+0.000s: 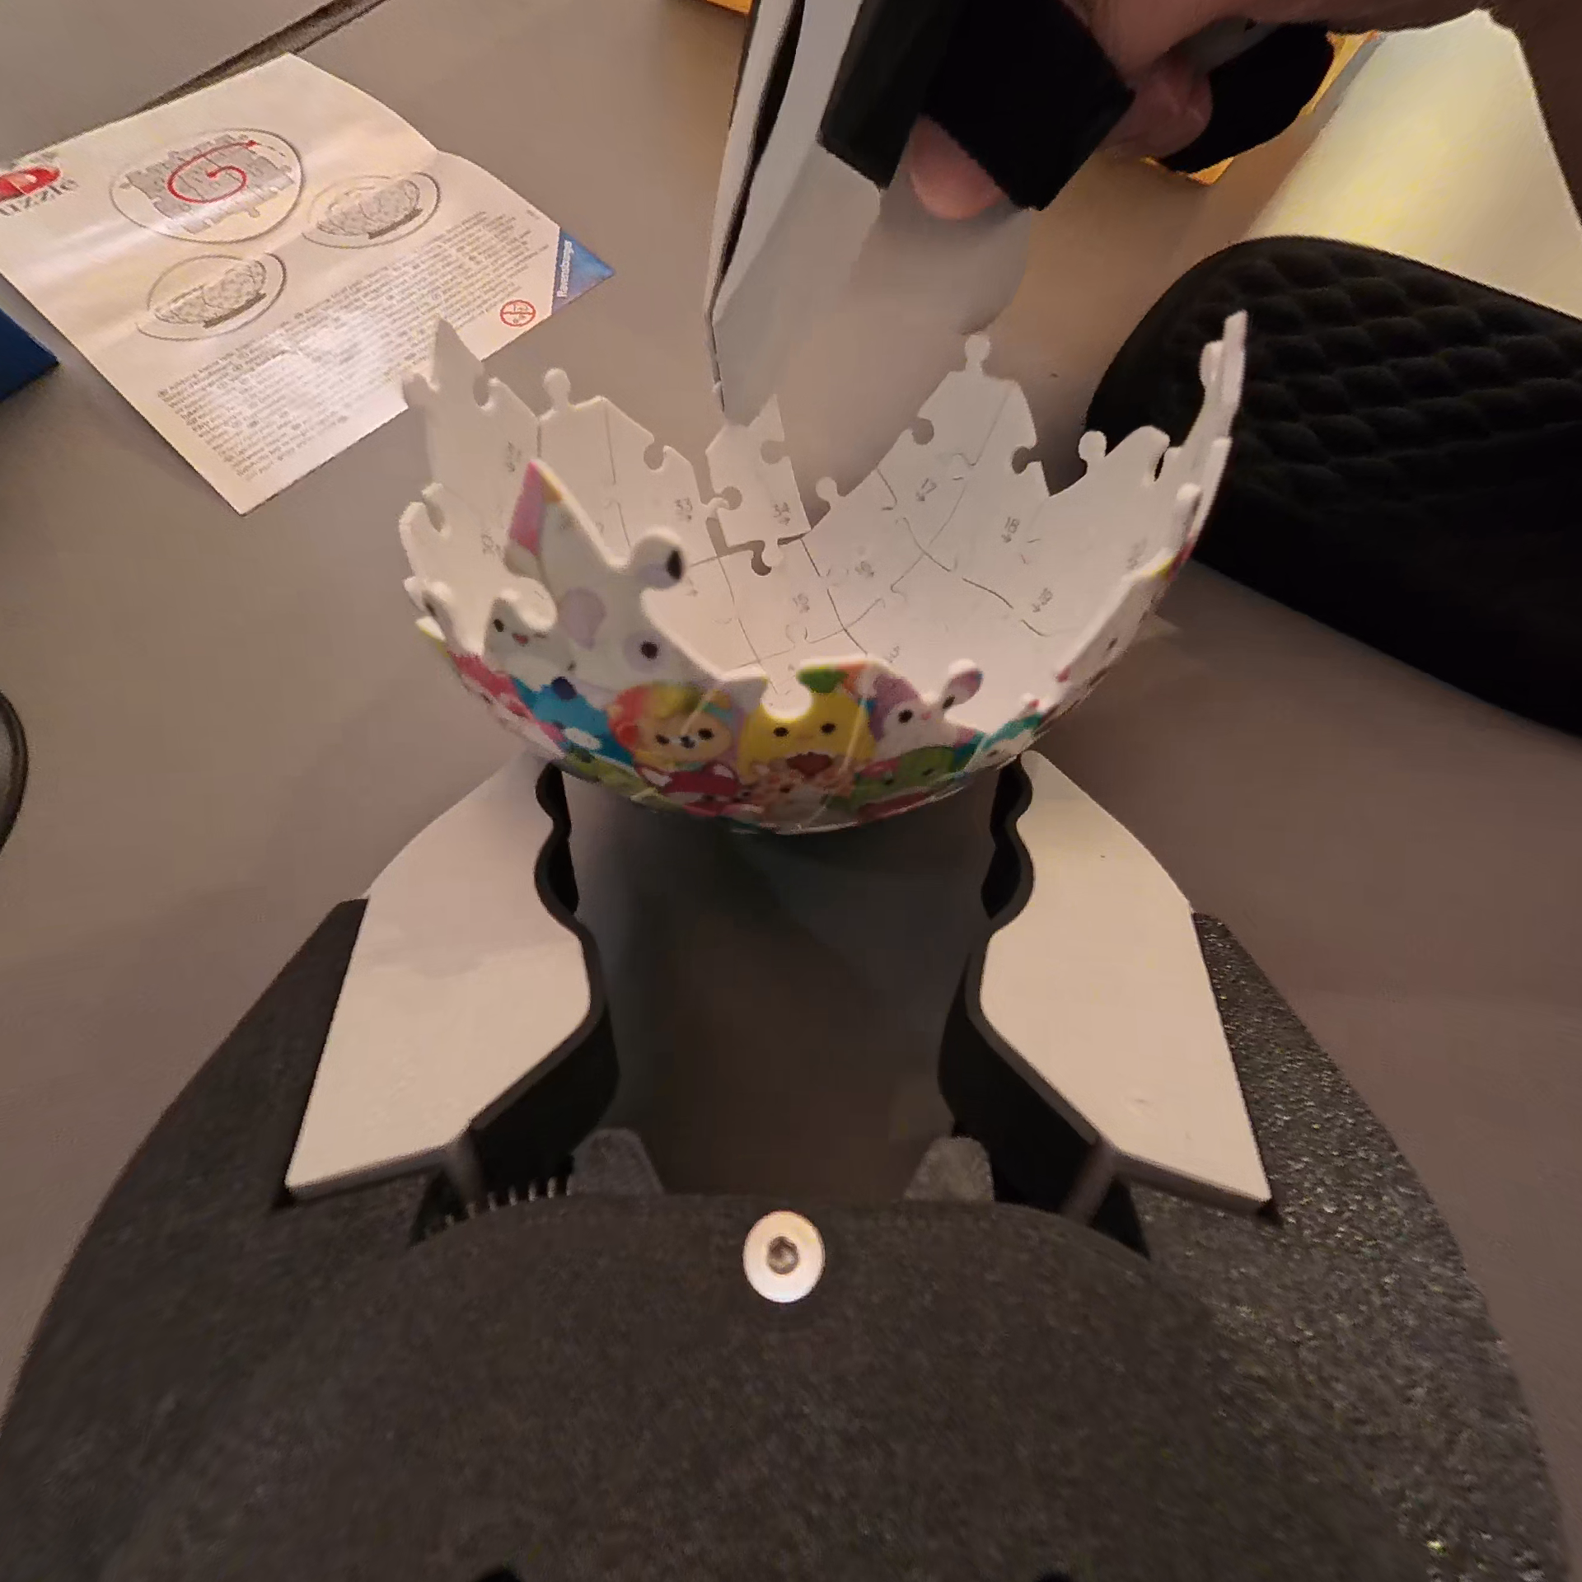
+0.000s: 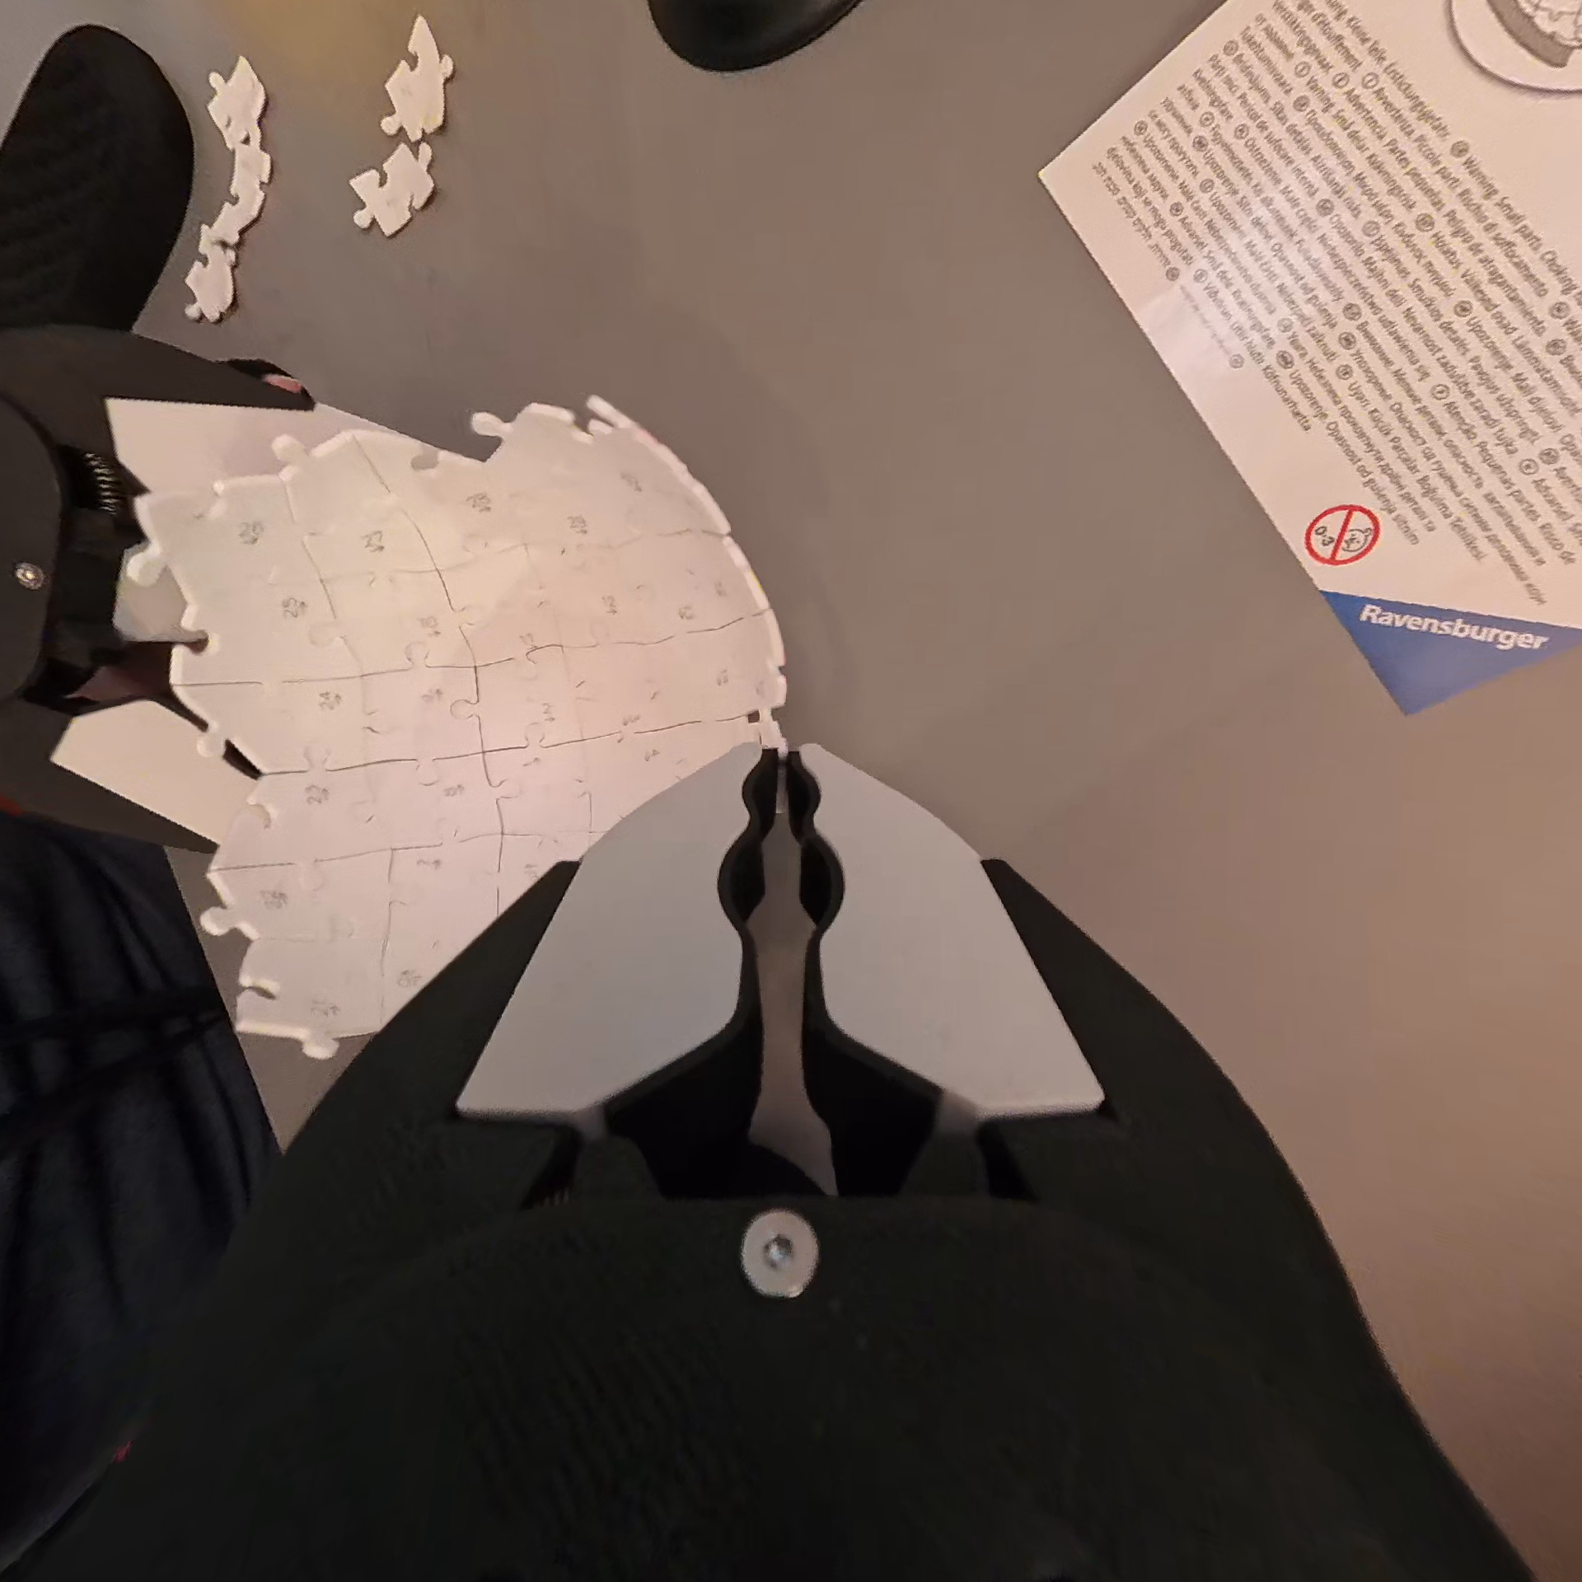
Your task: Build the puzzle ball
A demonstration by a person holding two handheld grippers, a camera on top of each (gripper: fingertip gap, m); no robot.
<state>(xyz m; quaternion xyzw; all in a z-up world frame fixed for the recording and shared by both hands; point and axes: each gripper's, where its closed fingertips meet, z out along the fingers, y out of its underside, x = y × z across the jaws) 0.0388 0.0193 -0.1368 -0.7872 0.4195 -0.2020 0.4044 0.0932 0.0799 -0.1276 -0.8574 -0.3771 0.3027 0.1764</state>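
The half-built puzzle ball is an open bowl, white and numbered inside, with colourful cartoon figures outside. My left gripper has its jaws wide apart and clamped on the bowl's lower sides. Its fingers show at the left of the right wrist view, either side of the bowl. My right gripper comes down from above and is shut on a white puzzle piece at the bowl's far rim. It also shows in the left wrist view, held by a hand.
A folded instruction leaflet lies on the grey table, far left; it also shows in the right wrist view. Loose white pieces and a joined strip lie beyond the bowl. A black padded case sits to the right.
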